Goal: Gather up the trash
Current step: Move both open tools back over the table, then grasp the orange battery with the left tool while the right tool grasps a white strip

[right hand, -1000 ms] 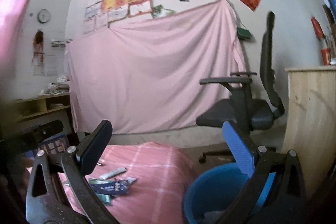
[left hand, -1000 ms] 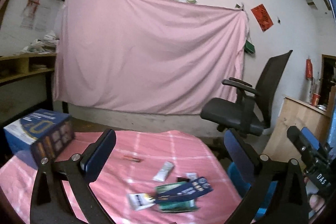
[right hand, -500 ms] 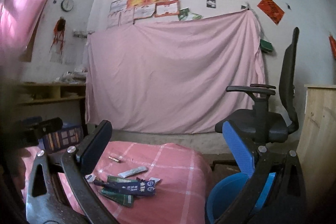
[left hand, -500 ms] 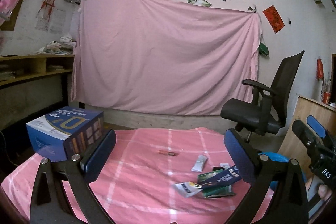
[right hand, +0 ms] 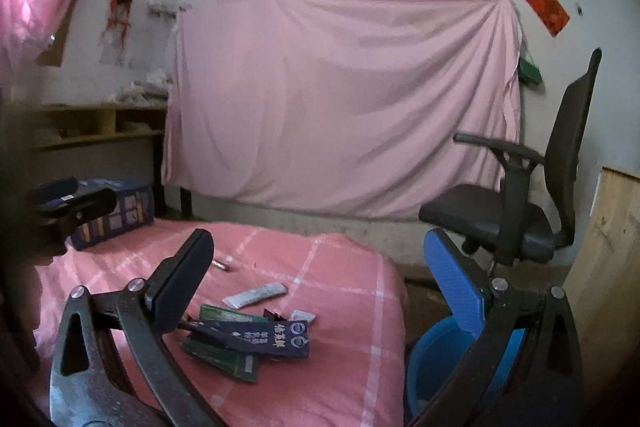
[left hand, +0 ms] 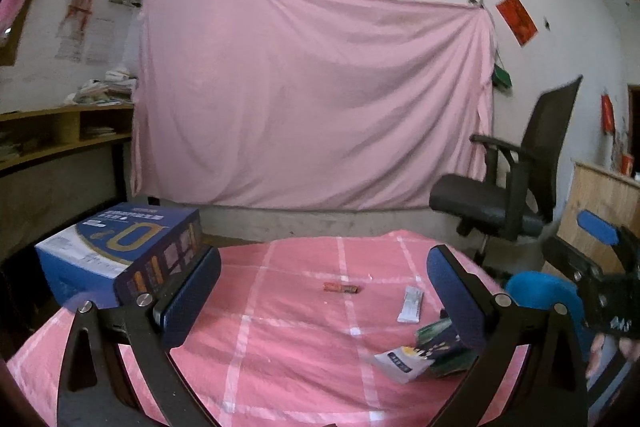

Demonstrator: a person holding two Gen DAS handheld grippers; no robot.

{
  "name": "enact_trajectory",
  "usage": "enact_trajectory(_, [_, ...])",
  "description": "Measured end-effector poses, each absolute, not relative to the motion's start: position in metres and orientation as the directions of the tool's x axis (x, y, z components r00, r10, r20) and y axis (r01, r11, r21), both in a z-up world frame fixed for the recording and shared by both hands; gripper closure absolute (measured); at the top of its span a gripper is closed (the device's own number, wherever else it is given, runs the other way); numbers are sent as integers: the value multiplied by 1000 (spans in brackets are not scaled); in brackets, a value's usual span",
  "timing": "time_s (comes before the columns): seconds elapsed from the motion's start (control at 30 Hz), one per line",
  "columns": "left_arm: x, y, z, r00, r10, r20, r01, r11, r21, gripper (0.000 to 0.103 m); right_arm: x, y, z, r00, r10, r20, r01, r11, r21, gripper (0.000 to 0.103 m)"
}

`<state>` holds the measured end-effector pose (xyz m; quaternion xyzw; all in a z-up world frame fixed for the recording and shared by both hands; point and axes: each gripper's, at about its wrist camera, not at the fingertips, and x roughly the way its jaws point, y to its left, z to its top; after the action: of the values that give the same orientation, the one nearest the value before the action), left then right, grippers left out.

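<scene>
Trash pickup looks barely begun, as far as the pics show: both tongs are spread wide w/ nothing between the pads. The left gripper (left hand: 324, 301) hangs over the pink cloth table (left hand: 280, 347); the right gripper (right hand: 320, 279) sits above the table's right side, near the blue bin (right hand: 440, 359) on the floor beside it. Still lying on the cloth: a pile of flat wrappers (right hand: 248, 343) topped by a dark blue packet, a white sachet (right hand: 256, 295) just behind it, and 1 small red-brown stick (left hand: 342, 287) farther back. A blue box (left hand: 120, 251) stands at the left end, prob. not trash. The bin's inside is hidden behind the right finger, so can't tell if anything's in it. Small bits by the pile are too blurred to ID.
</scene>
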<state>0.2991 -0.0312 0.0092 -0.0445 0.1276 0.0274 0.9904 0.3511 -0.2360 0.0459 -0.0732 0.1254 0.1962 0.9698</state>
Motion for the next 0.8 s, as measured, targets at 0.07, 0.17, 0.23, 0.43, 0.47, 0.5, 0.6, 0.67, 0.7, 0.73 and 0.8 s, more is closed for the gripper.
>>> enact_trajectory(0.07, [310,-27,6,957,29,-289,-51,996,-67,2,365,-233,42,876,354,-327,-397,915,-74,0])
enact_trajectory(0.17, [325,-19,2,943,14,-334,-43,996,-79,2,388,-232,38,833,373,-408,-403,915,13,0])
enact_trajectory(0.23, [334,-11,0,932,3,-363,-43,994,-103,2,398,-230,36,815,386,-433,-403,913,56,0])
enact_trajectory(0.43, [355,7,-5,898,1,-439,-65,989,-131,3,428,-208,26,738,412,-535,-411,903,128,0])
enact_trajectory(0.47, [358,7,-6,893,2,-450,-67,990,-128,3,428,-204,23,723,417,-551,-415,900,135,0])
enact_trajectory(0.5, [363,9,-8,883,6,-468,-70,990,-121,3,433,-197,18,699,419,-580,-422,896,139,0])
enact_trajectory(0.6, [374,14,-14,862,-3,-507,-68,990,-120,10,443,-175,2,638,404,-656,-436,891,124,6])
enact_trajectory(0.67, [382,17,-18,846,-16,-532,-61,990,-126,18,448,-162,-9,600,386,-701,-447,888,107,13])
enact_trajectory(0.7, [385,19,-21,837,-20,-547,-60,990,-129,23,450,-158,-13,583,383,-716,-452,886,105,16])
enact_trajectory(0.73, [389,22,-24,827,-27,-561,-60,989,-136,26,452,-154,-18,565,379,-733,-456,884,106,17])
enact_trajectory(0.8, [395,26,-29,808,-49,-586,-56,985,-160,35,458,-146,-29,524,371,-767,-464,879,109,20])
